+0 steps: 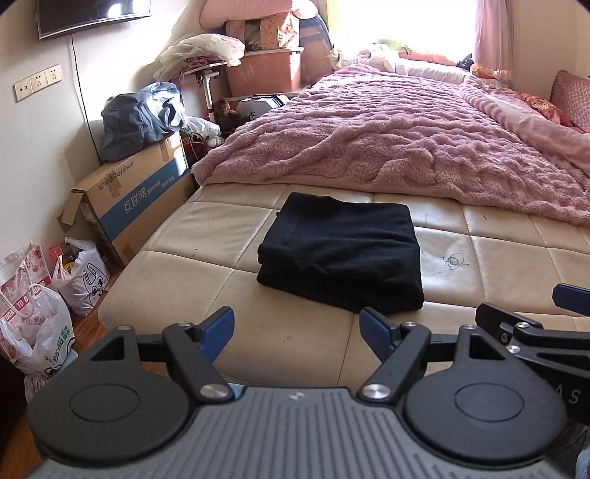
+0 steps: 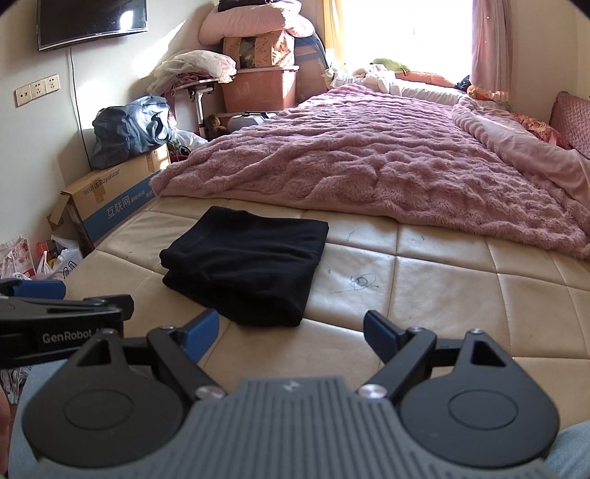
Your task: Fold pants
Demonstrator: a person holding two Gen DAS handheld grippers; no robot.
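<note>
On the mattress (image 1: 302,342), folded pants (image 1: 343,254) lie beyond both wide-open, empty claws.

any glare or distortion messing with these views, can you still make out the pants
Left wrist view: the window is blown out white; fisheye bends the wall edges. Right wrist view: same glare; the black pants read mostly as a dark mass, folds faint. Both claws, left and right, are sharp.

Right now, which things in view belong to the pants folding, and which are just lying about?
Belongs to the job:
- black pants, folded, on the cream mattress
- left gripper, open, empty
- right gripper, open, empty

Just lying about:
- pink blanket
- cardboard box
- plastic bags on the floor
- wall TV
</note>
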